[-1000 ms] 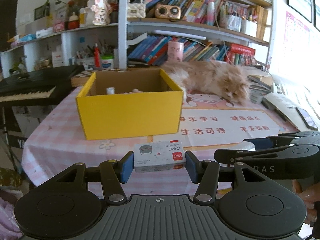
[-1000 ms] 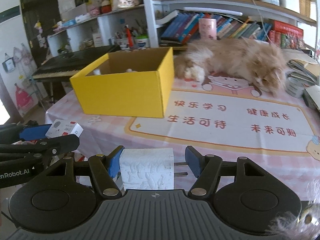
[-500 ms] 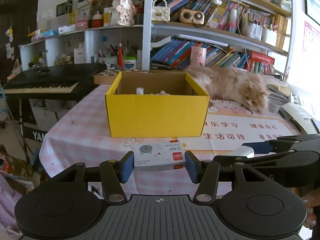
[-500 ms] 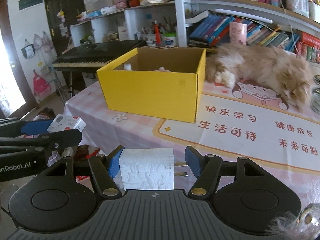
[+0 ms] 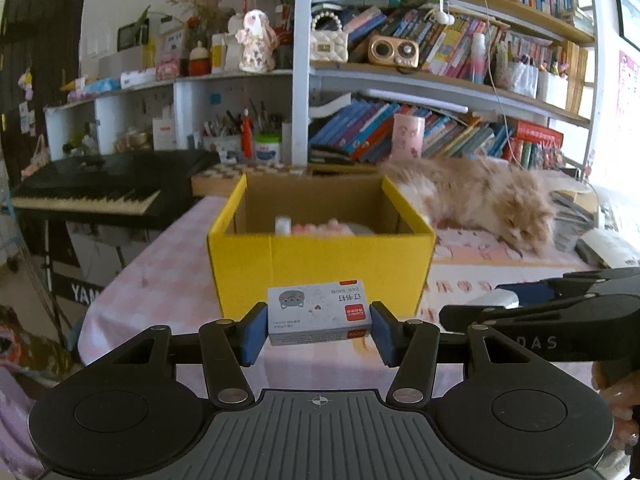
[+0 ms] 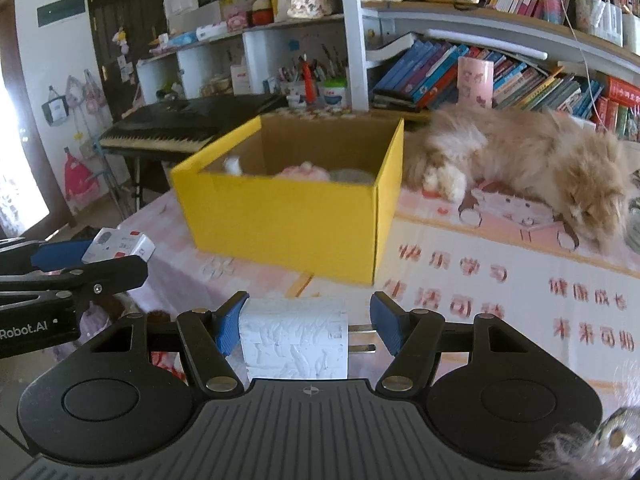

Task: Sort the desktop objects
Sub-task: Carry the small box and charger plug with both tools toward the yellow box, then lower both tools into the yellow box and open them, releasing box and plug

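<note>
The left claw (image 5: 319,330) is closed on a small box of staples (image 5: 319,317), with a blue pad pressed against each short end. The little box is white and grey, with a cat face drawn on top and a red label. It is held up in the air, in front of the near wall of the yellow box (image 5: 320,268). The right claw (image 6: 308,330) holds a white plug block (image 6: 294,338). The block's left side sits against the left blue pad, and its two metal pins point toward the right blue pad; it is not clear if the pins touch that pad. The block has a bumpy white wrap on it. It hangs over the near part of the tabletop (image 6: 480,292), in front of the yellow box. The yellow box stands on the tabletop with its top open. Inside it sit a small white bottle (image 5: 282,225), something pink (image 5: 320,229) and something grey, which are too blurry to name. A fluffy orange cat (image 6: 520,164) lies on the tabletop just to the right of the box, head down. The tabletop has a pink check cloth and a mat (image 6: 500,280) with red letters. A black keyboard (image 5: 92,194) stands to the left of the tabletop. Shelves full of books (image 5: 440,132) stand behind it all. In the left view the right claw shows at the right edge, and in the right view the left claw with its small box shows at the left edge.
</note>
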Tool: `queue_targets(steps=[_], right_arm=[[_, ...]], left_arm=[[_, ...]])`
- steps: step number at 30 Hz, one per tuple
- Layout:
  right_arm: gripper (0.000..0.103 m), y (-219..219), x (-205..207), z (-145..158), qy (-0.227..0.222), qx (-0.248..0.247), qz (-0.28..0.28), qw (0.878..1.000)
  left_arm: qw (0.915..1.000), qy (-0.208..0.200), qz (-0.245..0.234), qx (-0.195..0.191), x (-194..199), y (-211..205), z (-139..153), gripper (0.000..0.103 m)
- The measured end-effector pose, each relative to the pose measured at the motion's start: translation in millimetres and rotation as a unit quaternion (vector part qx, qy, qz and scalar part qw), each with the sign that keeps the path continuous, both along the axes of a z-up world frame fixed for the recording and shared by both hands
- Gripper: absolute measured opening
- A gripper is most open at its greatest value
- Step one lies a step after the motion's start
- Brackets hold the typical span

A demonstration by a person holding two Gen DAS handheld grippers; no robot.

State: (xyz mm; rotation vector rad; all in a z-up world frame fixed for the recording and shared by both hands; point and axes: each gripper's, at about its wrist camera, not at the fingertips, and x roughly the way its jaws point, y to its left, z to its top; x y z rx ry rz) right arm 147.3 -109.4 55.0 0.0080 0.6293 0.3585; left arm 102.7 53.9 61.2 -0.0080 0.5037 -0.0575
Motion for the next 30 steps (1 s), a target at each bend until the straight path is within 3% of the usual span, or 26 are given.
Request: queue_targets(steps=[8,15,23,30], right_arm=[[0.063,-18,57,30,-0.054,0.011,0.003,0.998],[0.063,-31,117,53,-0.097,0.015,0.017,0.995],[0.063,-31,176,59,-0.118,0.009,0.056,0.991],[0.063,-17,212,53,-0.113,-0.002,0.099,0.989]], left_arm=[[0.9990,-0.043,0.006,0.012,57,-13,18,0.053],[0.9986,-0.048,0.011,0.019,110,-29,15,0.053],[0.9999,-0.009,0.000,0.014,166,-51,-2,0.053],[0.9978,0.065,-0.015,0.005,198,-62,-27,0.053]])
